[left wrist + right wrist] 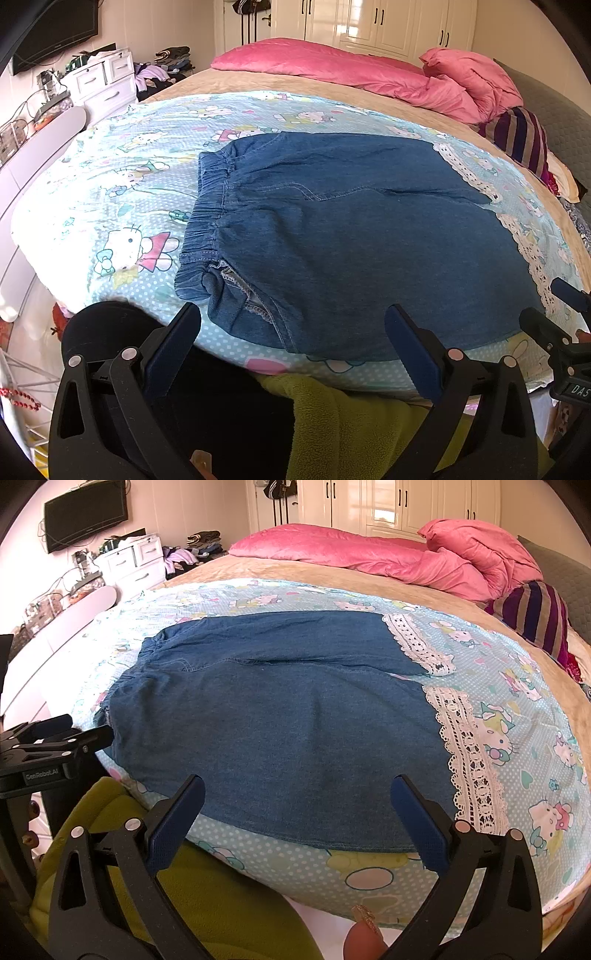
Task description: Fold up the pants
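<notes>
Blue denim pants [351,236] with white lace hems [469,760] lie flat on a light blue cartoon-print sheet [122,192], waistband [207,221] to the left, legs to the right. They also show in the right wrist view [280,723]. My left gripper [291,328] is open and empty, near the pants' near edge by the waistband. My right gripper [297,801] is open and empty, over the near edge of the near leg. The left gripper also shows at the left of the right wrist view [55,746].
A pink duvet [369,70] lies at the far side of the bed. A striped cloth [521,140] lies at the right. White drawers [103,81] and a wall TV [86,513] stand to the left. Green fleece clothing [207,897] is below the grippers.
</notes>
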